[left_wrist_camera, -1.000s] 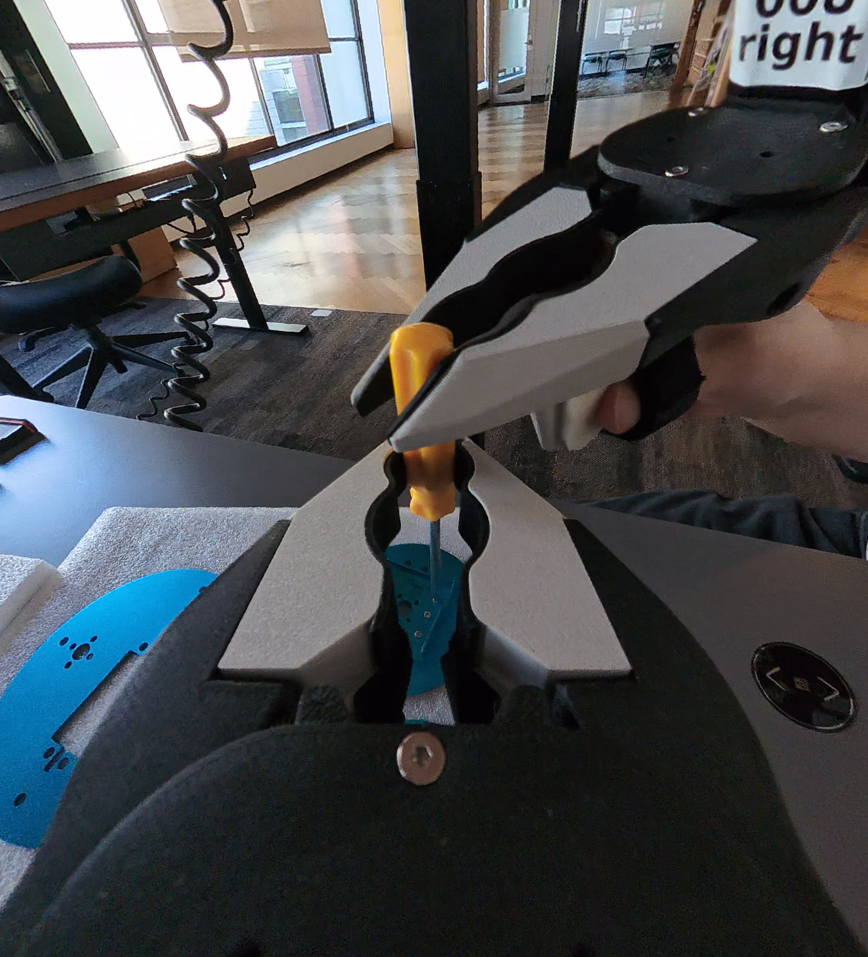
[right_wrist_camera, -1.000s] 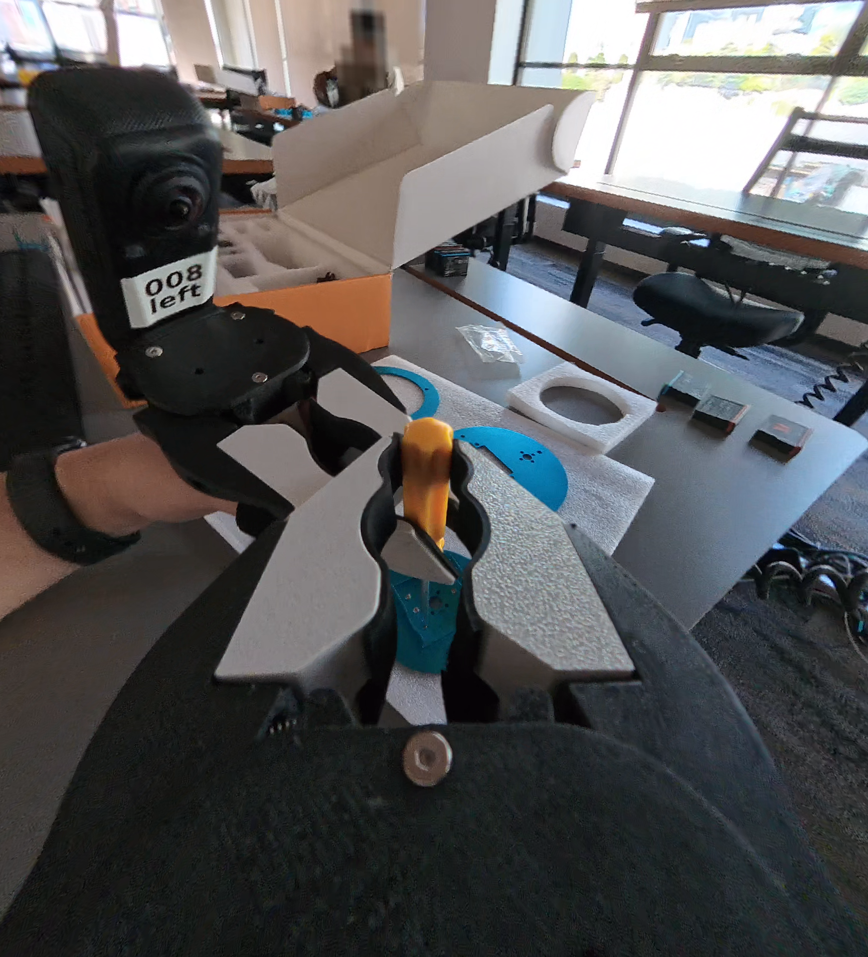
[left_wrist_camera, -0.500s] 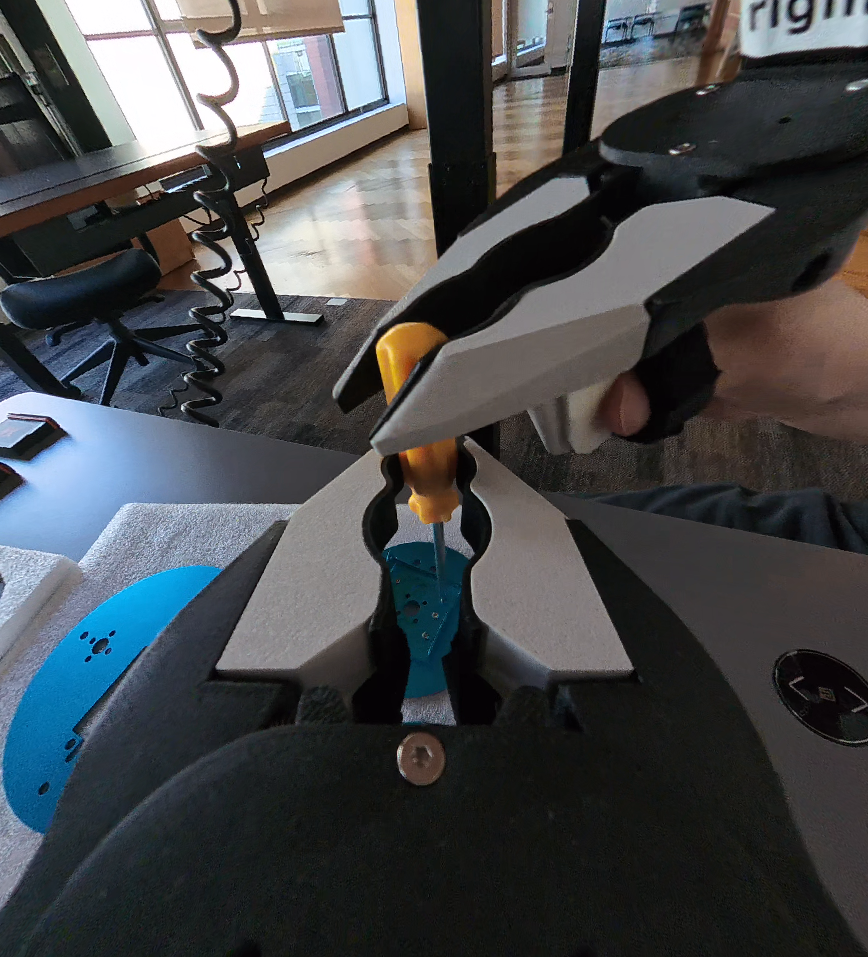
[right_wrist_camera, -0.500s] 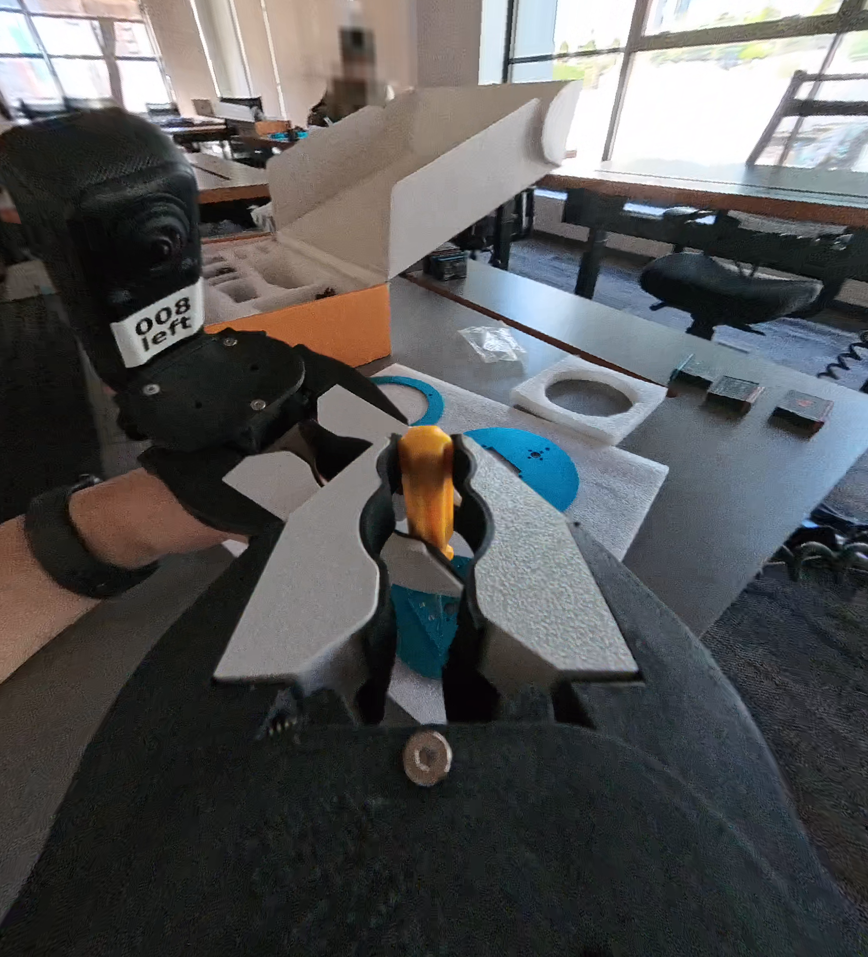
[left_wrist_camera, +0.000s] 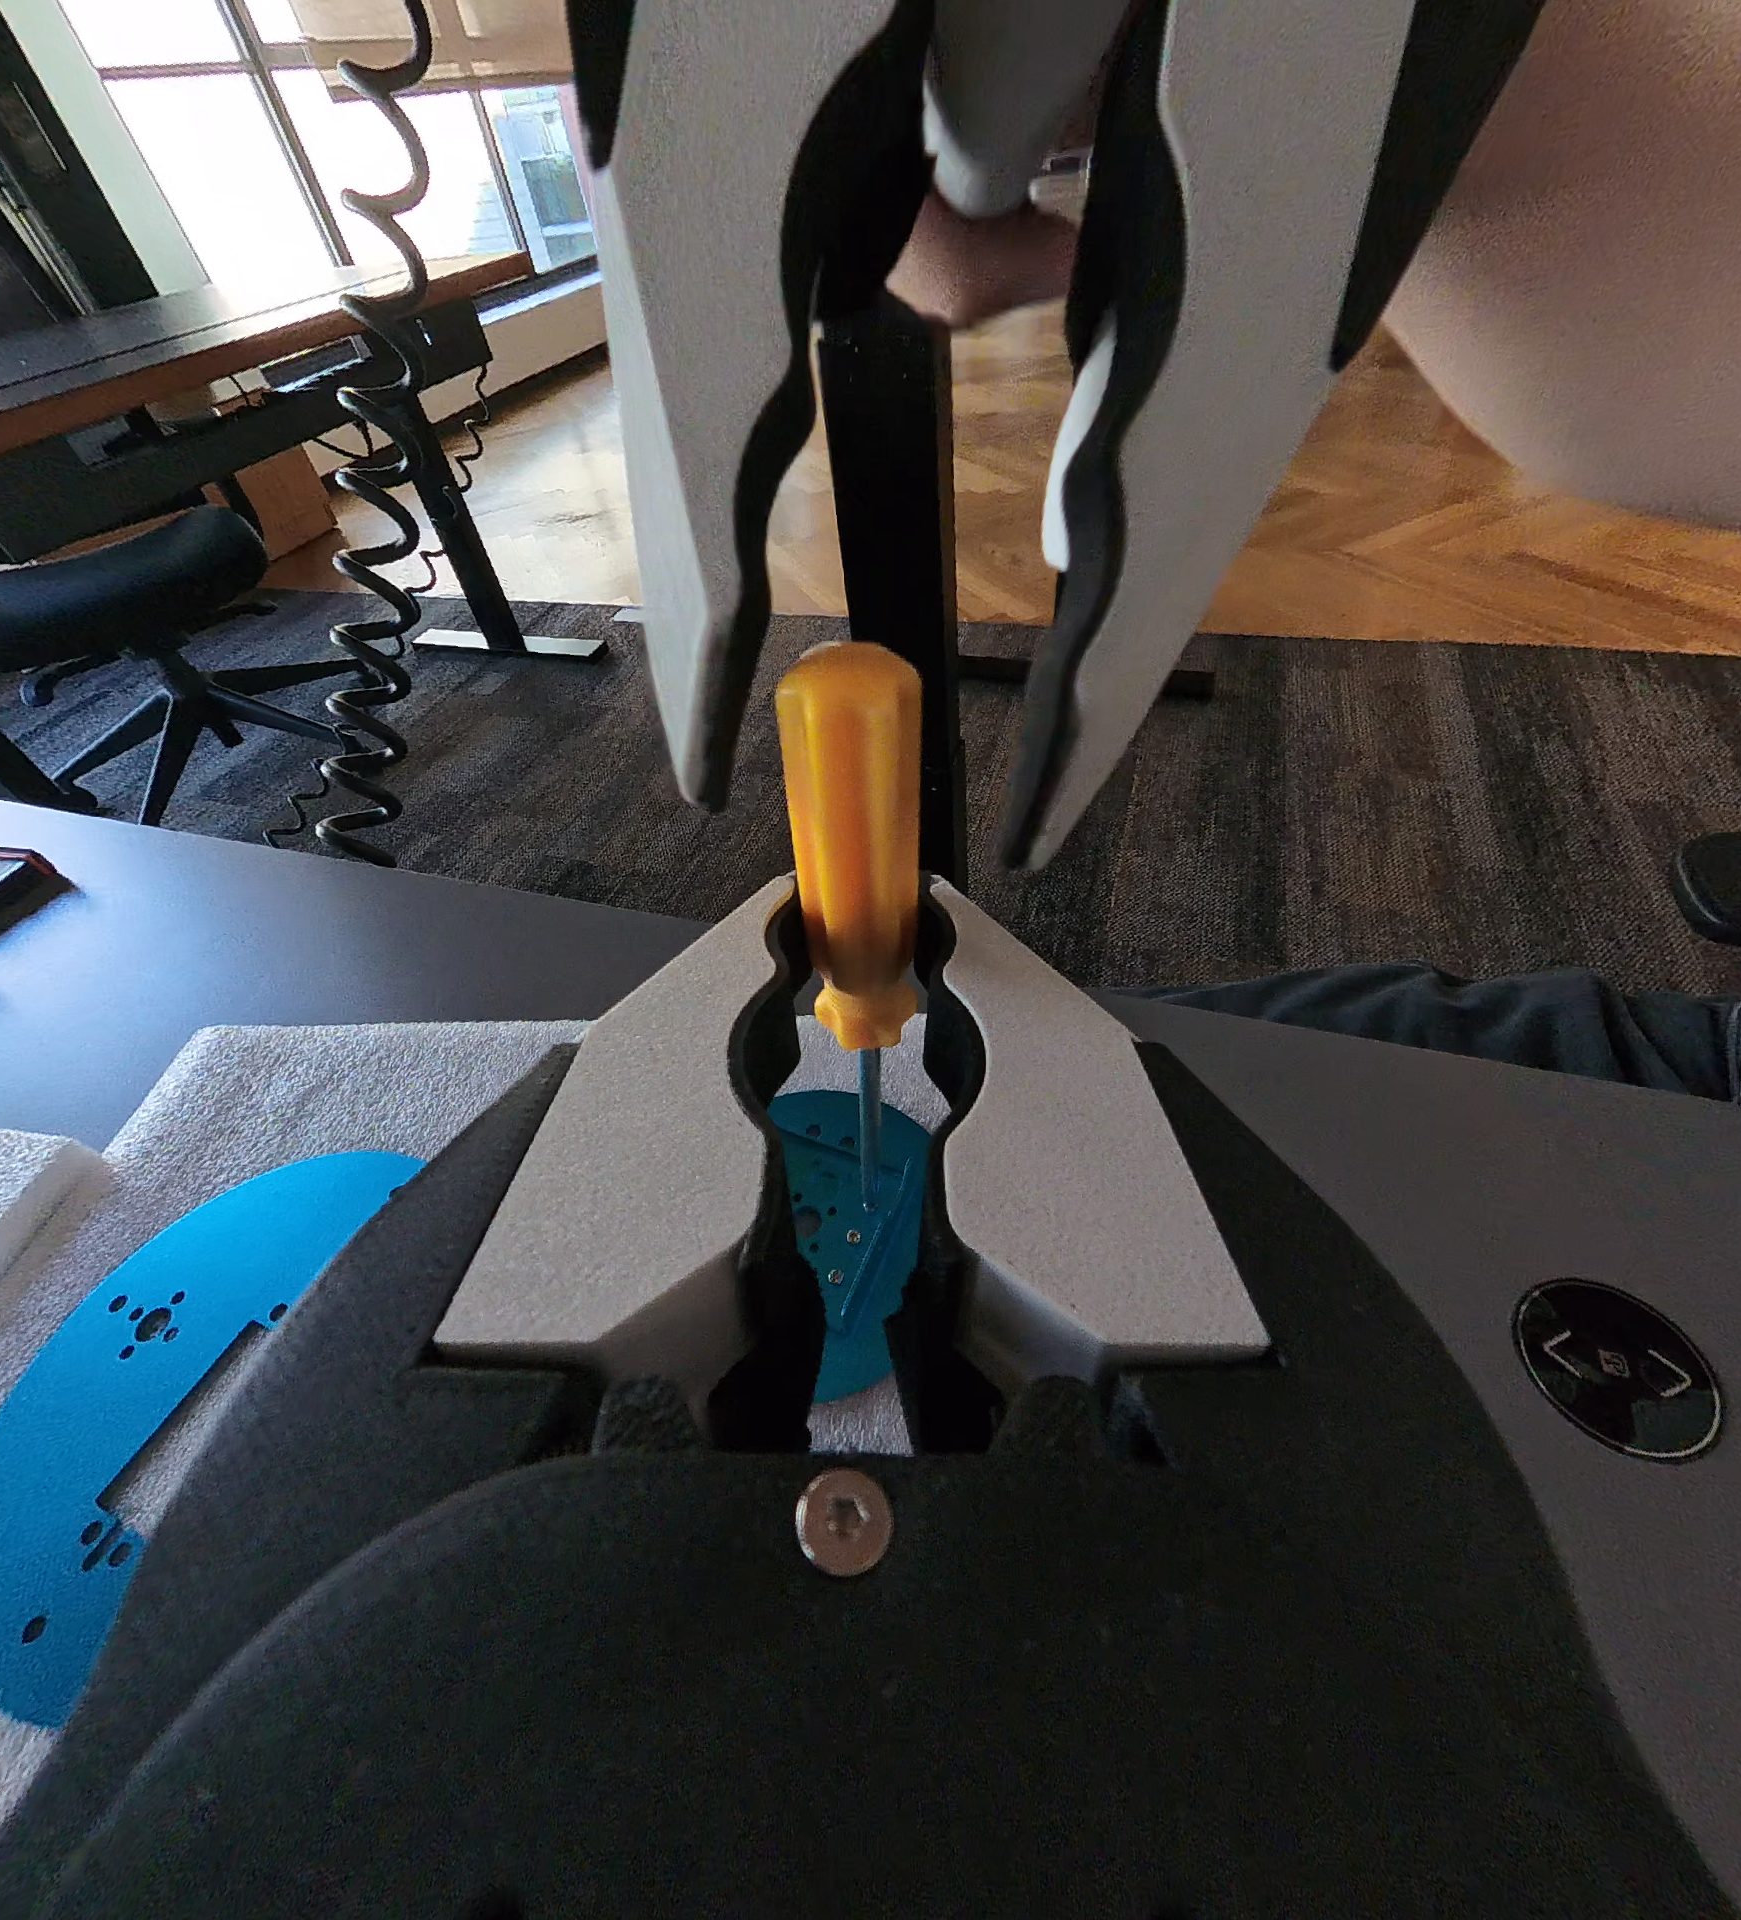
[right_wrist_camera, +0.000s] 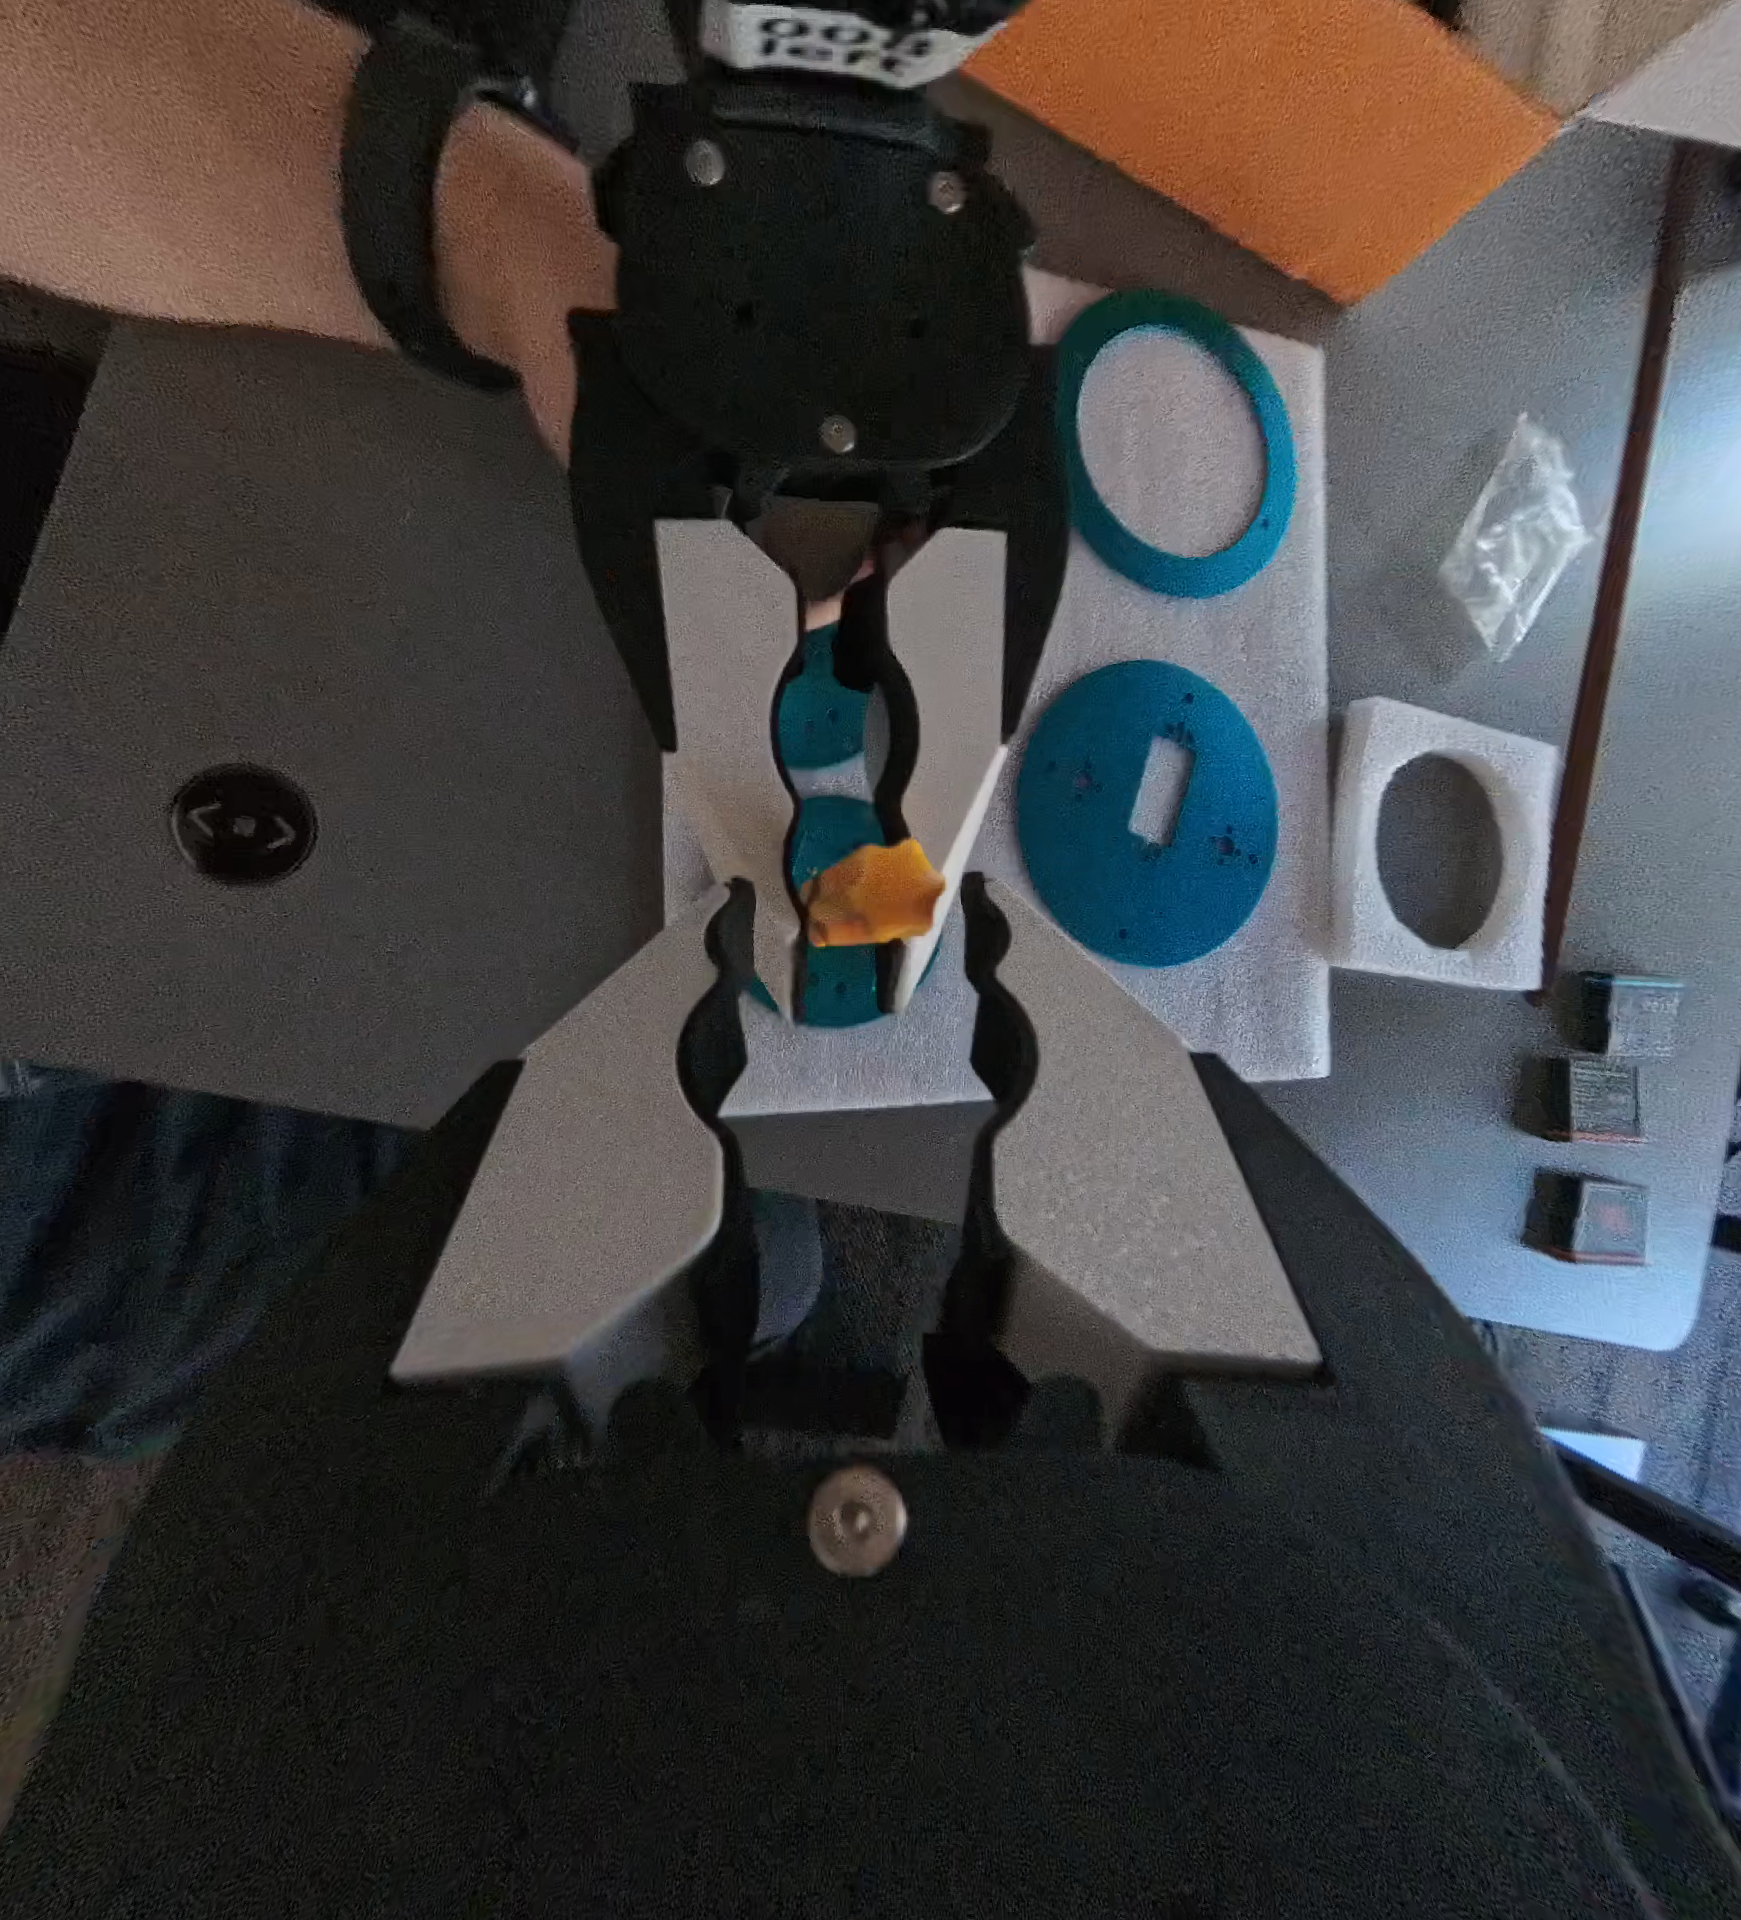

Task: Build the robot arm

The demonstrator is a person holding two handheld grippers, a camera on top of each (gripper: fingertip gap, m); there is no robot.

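A: Clamping the orange screwdriver [left_wrist_camera: 850, 831] low on its handle, the left gripper [left_wrist_camera: 861, 904] holds it upright, with its thin shaft pointing down onto a small blue bracket [left_wrist_camera: 871, 1226] on a blue disc [right_wrist_camera: 824, 717].

B: And the right gripper [right_wrist_camera: 850, 894]?

A: Its jaws stand wide apart just above the handle's top, one finger on each side, touching nothing.

B: Any writing?

A: A white label with dark print sits on the left gripper's body at the top of the right wrist view, and a round black badge [left_wrist_camera: 1614, 1371] with white marks is set into the grey surface [left_wrist_camera: 1468, 1143]. I leave the wording aside.

B: Containers?

A: An orange box [right_wrist_camera: 1250, 125] stands at the far edge of the surface; its contents are out of view. A clear plastic bag [right_wrist_camera: 1515, 530] lies near it, its contents too small to tell.

B: What else is about?

A: A white foam sheet [right_wrist_camera: 1157, 1029] carries a blue ring [right_wrist_camera: 1178, 442] and a larger blue plate [right_wrist_camera: 1146, 810] with a rectangular slot. Beside the sheet lies a white foam block [right_wrist_camera: 1442, 842] with a round hole, then three small dark boxes [right_wrist_camera: 1583, 1101] in a row. Beyond the surface's edge are a black stool [left_wrist_camera: 97, 603] and a coiled black cable [left_wrist_camera: 367, 582].
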